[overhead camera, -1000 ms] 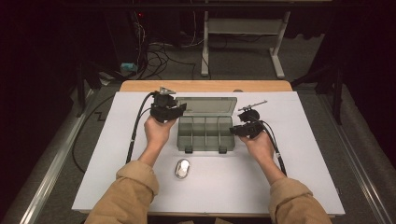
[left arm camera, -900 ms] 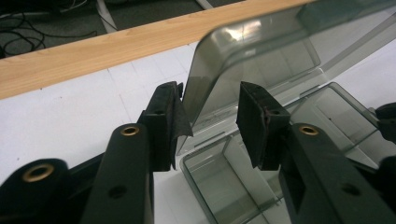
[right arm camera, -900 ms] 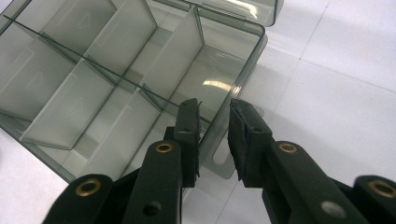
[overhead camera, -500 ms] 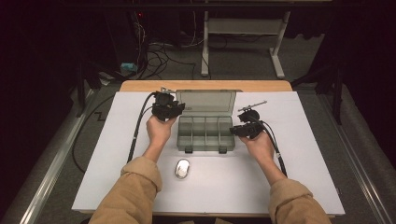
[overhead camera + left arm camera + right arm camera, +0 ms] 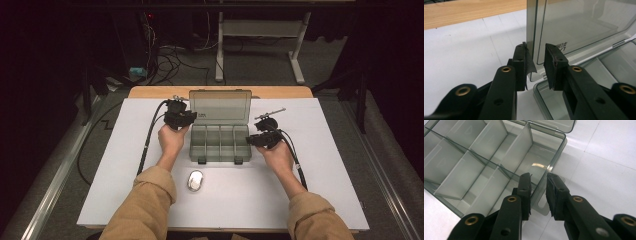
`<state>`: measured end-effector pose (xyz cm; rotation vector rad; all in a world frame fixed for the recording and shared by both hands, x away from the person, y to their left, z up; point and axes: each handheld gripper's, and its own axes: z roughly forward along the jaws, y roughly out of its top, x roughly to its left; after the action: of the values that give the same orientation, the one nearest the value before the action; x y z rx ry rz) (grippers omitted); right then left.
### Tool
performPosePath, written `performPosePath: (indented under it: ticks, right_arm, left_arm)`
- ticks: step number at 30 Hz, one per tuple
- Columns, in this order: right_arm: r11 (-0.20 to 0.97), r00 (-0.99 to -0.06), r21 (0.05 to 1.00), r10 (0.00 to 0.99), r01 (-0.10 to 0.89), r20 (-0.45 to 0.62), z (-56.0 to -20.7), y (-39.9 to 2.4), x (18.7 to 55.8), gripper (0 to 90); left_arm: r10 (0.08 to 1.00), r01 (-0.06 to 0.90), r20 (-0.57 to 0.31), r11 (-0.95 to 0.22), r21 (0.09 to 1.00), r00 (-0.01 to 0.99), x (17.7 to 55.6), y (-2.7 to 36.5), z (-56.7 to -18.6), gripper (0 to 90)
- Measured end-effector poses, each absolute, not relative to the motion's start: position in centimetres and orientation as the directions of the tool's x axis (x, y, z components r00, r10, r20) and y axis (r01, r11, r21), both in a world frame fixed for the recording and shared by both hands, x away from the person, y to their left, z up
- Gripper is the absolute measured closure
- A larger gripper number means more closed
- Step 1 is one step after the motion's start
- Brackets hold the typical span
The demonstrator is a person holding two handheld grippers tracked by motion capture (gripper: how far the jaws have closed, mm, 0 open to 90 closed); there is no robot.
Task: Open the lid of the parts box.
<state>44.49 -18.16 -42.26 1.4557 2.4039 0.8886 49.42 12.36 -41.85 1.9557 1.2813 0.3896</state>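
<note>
A clear grey organizer box (image 5: pixel 220 159) with several empty compartments sits mid-table, its lid (image 5: pixel 220 105) standing up at the back. My left gripper (image 5: pixel 186 117) is at the lid's left edge. In the left gripper view the left gripper (image 5: pixel 535 50) is open, its jaws straddling the lid (image 5: pixel 579 30) rim with a gap on the inner side. My right gripper (image 5: pixel 252 140) is at the box's right wall. The right gripper (image 5: pixel 538 178) is open, its jaws on either side of the box (image 5: pixel 469 152) wall near the front corner.
A small white and silver mouse-shaped object (image 5: pixel 195 180) lies in front of the box, between the person's forearms. White sheet (image 5: pixel 330 165) covers the table, with a wooden strip (image 5: pixel 150 92) along the far edge. Cables trail from both grippers.
The lid has swung up and now stands taller than a second ago. Both grippers have barely moved.
</note>
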Motion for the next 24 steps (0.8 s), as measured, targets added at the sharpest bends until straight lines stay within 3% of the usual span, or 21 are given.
performPosePath:
  ticks: [19,24]
  right_arm:
    - [0.337,-0.496,0.587,0.858,0.736,0.130,-42.3,-18.1,44.4,74.5]
    - [0.335,-0.494,0.589,0.860,0.736,0.128,-42.3,-18.1,44.3,74.6]
  left_arm:
    - [0.892,0.700,-0.132,-0.239,0.672,0.432,50.3,12.0,-43.9,73.4]
    - [0.891,0.696,-0.122,-0.249,0.674,0.437,50.2,12.1,-43.7,69.7]
